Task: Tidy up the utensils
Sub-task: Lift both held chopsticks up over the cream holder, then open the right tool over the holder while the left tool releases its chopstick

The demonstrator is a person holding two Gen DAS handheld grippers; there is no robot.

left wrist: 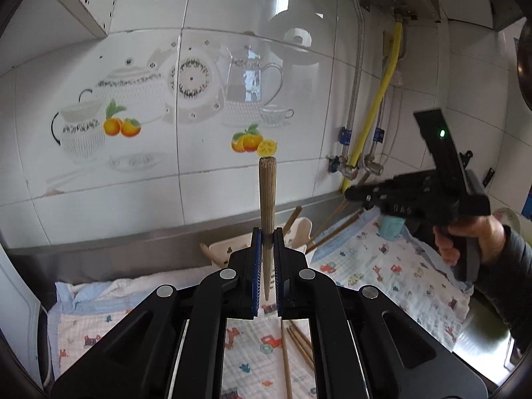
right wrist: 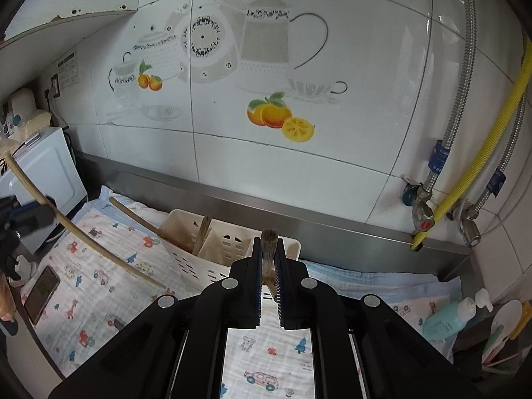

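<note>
My left gripper [left wrist: 267,236] is shut on a brown wooden chopstick [left wrist: 267,196] that stands upright above the patterned cloth. My right gripper [right wrist: 268,246] is shut on another brown chopstick [right wrist: 268,237], held over the cream slotted utensil holder [right wrist: 212,259], which holds a few chopsticks [right wrist: 201,236]. The holder also shows in the left wrist view [left wrist: 299,232] behind my left gripper. Several loose chopsticks [left wrist: 296,342] lie on the cloth below my left gripper. The right gripper shows in the left wrist view [left wrist: 352,196], its tips blurred. The left chopstick crosses the right wrist view [right wrist: 76,229].
A cartoon-print cloth [right wrist: 99,286] covers the counter below a steel backsplash [right wrist: 332,232]. A phone [right wrist: 41,294] lies at the left edge. A teal pump bottle [right wrist: 452,319] lies at the right. Taps and hoses [right wrist: 422,209] hang on the tiled wall. A white appliance [right wrist: 43,173] stands at the left.
</note>
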